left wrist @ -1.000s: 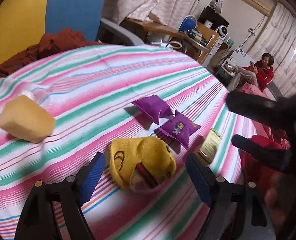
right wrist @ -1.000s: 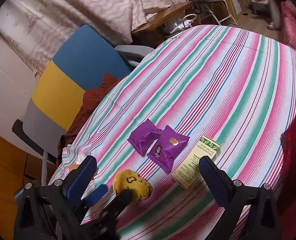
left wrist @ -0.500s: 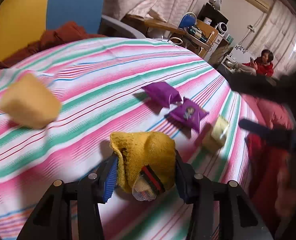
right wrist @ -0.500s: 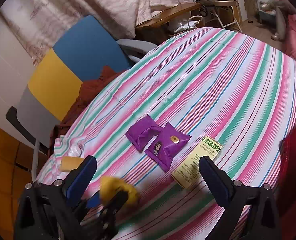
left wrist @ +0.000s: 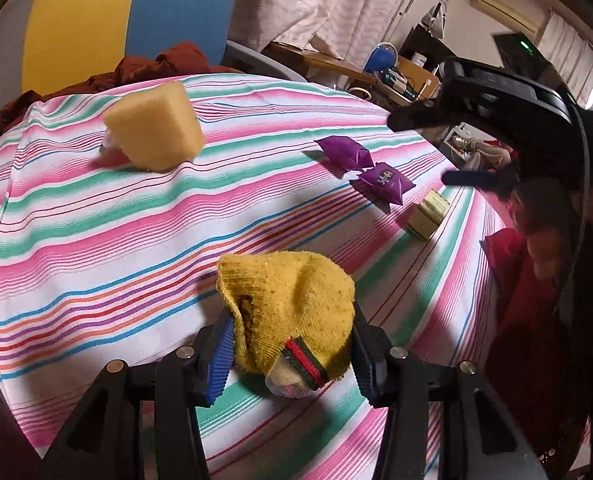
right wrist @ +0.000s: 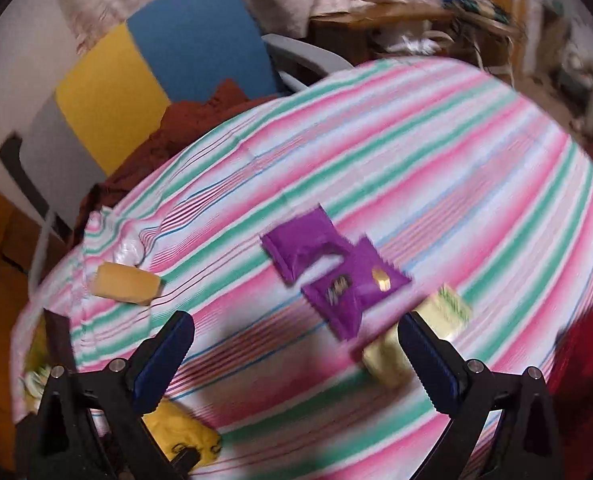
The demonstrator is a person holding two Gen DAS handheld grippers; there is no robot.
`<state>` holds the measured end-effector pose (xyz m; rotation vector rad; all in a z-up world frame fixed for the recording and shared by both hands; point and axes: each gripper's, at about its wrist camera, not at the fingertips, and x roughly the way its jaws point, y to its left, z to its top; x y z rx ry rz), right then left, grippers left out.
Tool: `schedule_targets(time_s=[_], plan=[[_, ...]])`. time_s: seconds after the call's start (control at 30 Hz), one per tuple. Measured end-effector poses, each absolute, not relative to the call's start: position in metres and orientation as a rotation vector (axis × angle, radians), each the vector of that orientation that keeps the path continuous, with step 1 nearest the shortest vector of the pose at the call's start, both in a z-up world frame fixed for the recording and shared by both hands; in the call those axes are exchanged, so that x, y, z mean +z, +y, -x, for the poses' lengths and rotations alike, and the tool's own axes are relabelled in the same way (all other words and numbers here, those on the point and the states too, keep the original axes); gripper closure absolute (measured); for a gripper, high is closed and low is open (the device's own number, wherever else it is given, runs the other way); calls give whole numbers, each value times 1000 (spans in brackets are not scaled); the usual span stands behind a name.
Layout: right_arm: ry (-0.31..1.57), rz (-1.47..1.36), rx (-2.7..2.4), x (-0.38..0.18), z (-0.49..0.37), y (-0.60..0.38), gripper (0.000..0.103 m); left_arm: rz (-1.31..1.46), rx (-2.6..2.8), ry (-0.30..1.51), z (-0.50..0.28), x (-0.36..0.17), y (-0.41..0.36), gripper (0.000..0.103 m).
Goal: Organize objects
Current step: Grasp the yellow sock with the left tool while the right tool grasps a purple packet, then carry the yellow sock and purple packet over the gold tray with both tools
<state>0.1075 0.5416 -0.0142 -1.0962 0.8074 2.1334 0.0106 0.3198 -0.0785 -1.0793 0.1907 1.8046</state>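
- Since the earlier frames, your left claw (left wrist: 292, 354) has clenched on the yellow sock (left wrist: 290, 312) and lifted it clear of the striped cloth (left wrist: 96, 248) near the counter's front edge; your right claw (right wrist: 296, 360) has swung in closer over the wrappers, and its view is blurred.
- Your left view shows the sock pinched between both blue pads (left wrist: 221, 354), its striped cuff hanging down toward the camera; the right view catches only a yellow scrap of it low down, behind the left-hand finger.
- Your right claw is spread wide and holds nothing; one pad sits just in front of the pale green box (right wrist: 416, 332).
- Two purple packets (right wrist: 328, 268) lie touching, mid-counter, with the box just beside them.
- A tan sponge block (left wrist: 154, 126) rests near the counter's far edge, well apart from the packets.
- No container shows in either view.
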Motion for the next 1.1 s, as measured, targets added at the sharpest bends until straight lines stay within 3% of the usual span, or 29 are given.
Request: schedule_targets(time_s=[0.27, 0.37, 0.4, 0.53, 0.83, 1.1], plan=[[555, 1291, 2116, -33, -40, 570, 10, 1066, 1803, 167, -10, -85, 320, 51], [553, 1309, 2095, -54, -32, 581, 23, 1068, 1796, 152, -8, -86, 319, 50], [554, 1324, 2054, -62, -32, 584, 37, 1066, 1795, 149, -8, -87, 319, 49], [484, 1364, 2048, -69, -29, 583, 46, 1066, 1795, 136, -8, -89, 320, 48], [486, 1335, 2239, -56, -16, 559, 50, 1051, 1803, 145, -12, -89, 320, 48], [334, 1479, 2361, -66, 2, 518, 50, 1045, 1809, 160, -13, -88, 320, 50]])
